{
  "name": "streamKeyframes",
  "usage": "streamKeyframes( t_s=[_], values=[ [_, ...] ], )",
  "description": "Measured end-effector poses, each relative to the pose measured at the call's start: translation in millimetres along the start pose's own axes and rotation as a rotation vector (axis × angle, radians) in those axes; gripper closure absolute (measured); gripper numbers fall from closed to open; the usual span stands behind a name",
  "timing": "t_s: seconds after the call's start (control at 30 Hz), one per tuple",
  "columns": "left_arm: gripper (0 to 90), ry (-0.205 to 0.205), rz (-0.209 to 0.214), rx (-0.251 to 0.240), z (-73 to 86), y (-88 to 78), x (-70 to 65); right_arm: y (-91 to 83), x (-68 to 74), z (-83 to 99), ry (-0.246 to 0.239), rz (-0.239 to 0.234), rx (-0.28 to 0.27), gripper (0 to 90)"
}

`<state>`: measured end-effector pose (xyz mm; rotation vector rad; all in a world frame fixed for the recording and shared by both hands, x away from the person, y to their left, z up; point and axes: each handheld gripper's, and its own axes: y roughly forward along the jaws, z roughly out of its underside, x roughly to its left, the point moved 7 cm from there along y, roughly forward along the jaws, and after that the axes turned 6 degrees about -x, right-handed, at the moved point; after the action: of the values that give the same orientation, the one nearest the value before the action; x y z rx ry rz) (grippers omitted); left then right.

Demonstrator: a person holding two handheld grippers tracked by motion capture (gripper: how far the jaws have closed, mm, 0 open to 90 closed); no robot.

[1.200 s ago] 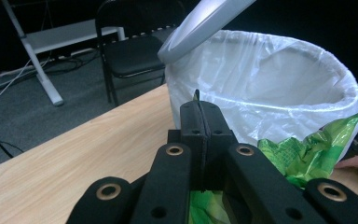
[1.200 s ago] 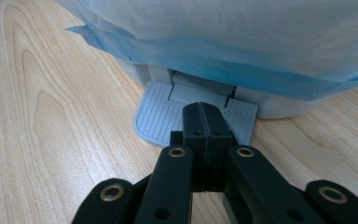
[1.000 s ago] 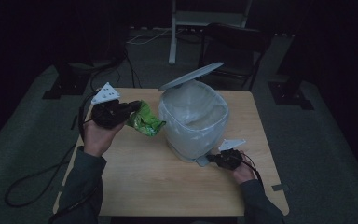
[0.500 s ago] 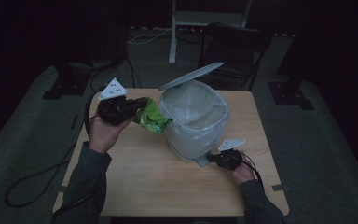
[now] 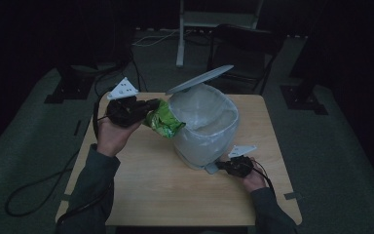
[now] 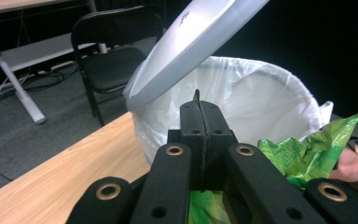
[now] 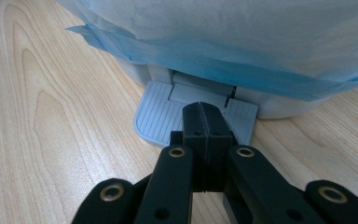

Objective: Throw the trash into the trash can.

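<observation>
Two grippers share the work here: the right gripper (image 5: 225, 166), jaws pressed together with nothing between them, bears down on the grey pedal (image 7: 168, 114) at the foot of the pedal bin (image 5: 209, 146), which keeps the lid (image 5: 199, 79) tilted up. The left gripper (image 5: 152, 104), jaws clamped on one edge of a crumpled green wrapper (image 5: 164, 123), holds it just beside the bin's rim, above the wooden table (image 5: 141, 180). To do this well, I judge the wrapper should travel over the white liner (image 6: 261, 93) and under the lid before the jaws part, while the pedal pressure holds steady.
</observation>
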<state>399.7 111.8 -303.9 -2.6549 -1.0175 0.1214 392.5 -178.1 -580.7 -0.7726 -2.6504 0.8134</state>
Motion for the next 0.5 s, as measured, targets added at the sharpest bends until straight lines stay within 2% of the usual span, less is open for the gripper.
streamKeyframes(
  t_s=[0.5],
  values=[
    [90.0,0.011,0.035,-0.011,-10.3,6.3,-11.5,-0.1,-0.1,0.1,-0.001,-0.001,0.000,90.0]
  ],
)
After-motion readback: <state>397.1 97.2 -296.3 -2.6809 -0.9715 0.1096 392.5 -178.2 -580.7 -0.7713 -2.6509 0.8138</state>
